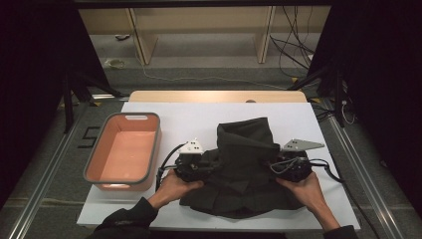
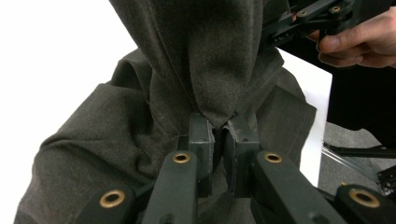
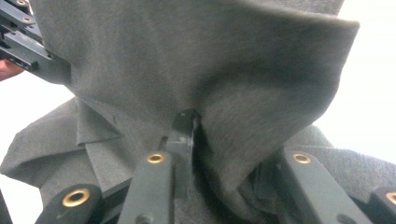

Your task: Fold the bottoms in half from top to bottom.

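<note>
Dark grey woven cloth, a garment with seams and folded layers, lies at the centre of the white surface, its near hem close to the six o'clock edge and a raised fold pointing toward twelve o'clock. Both grippers take it at mid-height, one on each flank, apparently so that a panel can be lifted evenly and folded across. The left gripper, at the garment's nine o'clock side, has its fingers pressed together on a pinched ridge of cloth, which rises taut from them in the left gripper view. The right gripper, at the three o'clock side, also bites a fold: in the right gripper view one finger shows against the cloth while the fabric drapes over and buries its partner, so the pinch looks real though the full closure is hard to confirm. A person's left hand and right hand steady the tools from six o'clock, sleeves cut off by the frame. A salmon-pink bin with a grey rim waits at nine o'clock, standing empty, just beside the left gripper, possibly the cloth's destination. What kind of garment this is cannot be settled; its lower layers are bunched and shadowed. Beyond the twelve o'clock edge, cables trail across the floor into darkness.
</note>
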Demonstrator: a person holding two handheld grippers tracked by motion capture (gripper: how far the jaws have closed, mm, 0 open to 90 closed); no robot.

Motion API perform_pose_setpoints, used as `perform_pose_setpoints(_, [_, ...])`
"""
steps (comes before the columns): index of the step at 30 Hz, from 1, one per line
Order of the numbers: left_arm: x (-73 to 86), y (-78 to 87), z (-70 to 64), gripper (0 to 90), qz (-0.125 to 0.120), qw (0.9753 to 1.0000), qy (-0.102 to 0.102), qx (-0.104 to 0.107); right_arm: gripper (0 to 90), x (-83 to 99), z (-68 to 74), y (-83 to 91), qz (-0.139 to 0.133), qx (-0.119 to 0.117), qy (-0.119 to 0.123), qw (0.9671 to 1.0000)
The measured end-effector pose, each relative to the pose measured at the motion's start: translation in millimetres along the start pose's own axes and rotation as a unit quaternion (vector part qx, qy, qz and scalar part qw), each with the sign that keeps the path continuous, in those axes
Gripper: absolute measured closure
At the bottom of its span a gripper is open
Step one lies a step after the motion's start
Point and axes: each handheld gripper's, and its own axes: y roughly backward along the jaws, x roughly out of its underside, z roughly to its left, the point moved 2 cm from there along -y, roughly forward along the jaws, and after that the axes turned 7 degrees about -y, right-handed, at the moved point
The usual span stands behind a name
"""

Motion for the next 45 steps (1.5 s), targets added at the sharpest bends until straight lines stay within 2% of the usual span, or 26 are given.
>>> perform_pose_setpoints(6, [4.1, 0.1, -5.6, 81.9, 0.007, 1.0000, -0.004, 0.005, 62.9, 3.6, 1.1, 7.3, -0.001, -0.011, -0.012, 0.9999])
perform_pose_setpoints(8, [4.9, 0.5, -6.9, 81.9, 0.008, 0.9999, -0.004, 0.007, 64.0, 5.4, 2.1, 9.4, -0.002, -0.013, -0.015, 0.9998])
perform_pose_setpoints(13, [8.1, -0.7, -10.5, 81.5, 0.016, 0.9997, -0.008, 0.015, 66.4, 9.6, 4.6, 12.0, 0.000, -0.015, -0.012, 0.9998])
perform_pose_setpoints(16, [8.7, -0.5, -10.9, 81.0, 0.017, 0.9997, -0.008, 0.017, 61.9, 11.4, 5.5, 13.6, 0.001, -0.019, -0.013, 0.9997])
perform_pose_setpoints(19, [9.5, -0.6, -11.6, 80.1, 0.019, 0.9996, -0.010, 0.020, 62.4, 12.5, 6.6, 15.8, -0.002, -0.024, -0.013, 0.9996])
perform_pose_setpoints(21, [10.3, -0.5, -11.3, 77.7, 0.021, 0.9993, -0.010, 0.028, 63.1, 13.7, 7.2, 17.0, -0.001, -0.025, -0.012, 0.9996])
perform_pose_setpoints(24, [11.2, -0.7, -9.7, 74.2, 0.019, 0.9992, -0.001, 0.034, 71.2, 15.8, 9.4, 20.1, 0.000, -0.023, -0.006, 0.9997])
perform_pose_setpoints(27, [8.5, 0.3, -9.7, 65.8, 0.014, 0.9990, 0.003, 0.042, 79.7, 19.0, 12.3, 21.3, 0.002, -0.018, 0.010, 0.9998])
perform_pose_setpoints(31, [0.9, 6.9, -8.5, 53.3, 0.024, 0.9985, 0.002, 0.050, 82.3, 22.6, 15.5, 22.2, 0.005, -0.015, 0.020, 0.9997])
perform_pose_setpoints(34, [-4.3, 17.3, -4.0, 44.9, 0.027, 0.9993, -0.003, 0.027, 82.4, 23.9, 15.9, 23.6, 0.003, -0.011, 0.020, 0.9997])
perform_pose_setpoints(37, [-8.0, 27.6, 6.3, 42.0, 0.015, 0.9997, 0.017, 0.011, 82.3, 24.5, 16.0, 24.3, 0.002, -0.010, 0.021, 0.9997])
perform_pose_setpoints(40, [-14.3, 33.9, 15.8, 42.9, 0.002, 0.9993, 0.037, -0.010, 81.9, 24.8, 16.6, 24.3, 0.002, -0.009, 0.020, 0.9998])
perform_pose_setpoints(42, [-19.7, 30.2, 22.2, 49.8, -0.001, 0.9982, 0.051, -0.030, 81.1, 25.0, 16.8, 24.5, 0.000, -0.009, 0.020, 0.9998])
perform_pose_setpoints(45, [-26.7, 12.9, 25.4, 66.4, 0.004, 0.9981, 0.052, -0.033, 80.3, 24.9, 16.9, 25.0, 0.000, -0.007, 0.018, 0.9998])
